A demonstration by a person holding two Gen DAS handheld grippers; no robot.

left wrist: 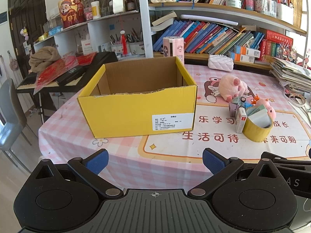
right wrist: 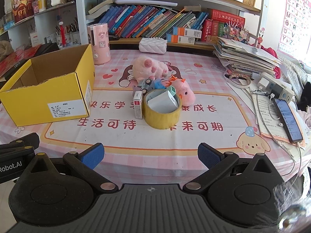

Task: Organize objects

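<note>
Ahead, tape roll (right wrist: pixel 161 114), right gripper (right wrist: pixel 151 156) gaping

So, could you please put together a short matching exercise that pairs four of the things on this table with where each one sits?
Things:
1. yellow cardboard box
2. yellow tape roll
3. smartphone
4. white quilted purse

Places:
A. at the back of the table, just in front of the bookshelf
B. on papers at the right edge, with a cable plugged in
C. on the left part of the table, open at the top
D. in the middle, in front of the pink plush toys, with small boxes standing in its core

Pairs: 1-C, 2-D, 3-B, 4-A
</note>
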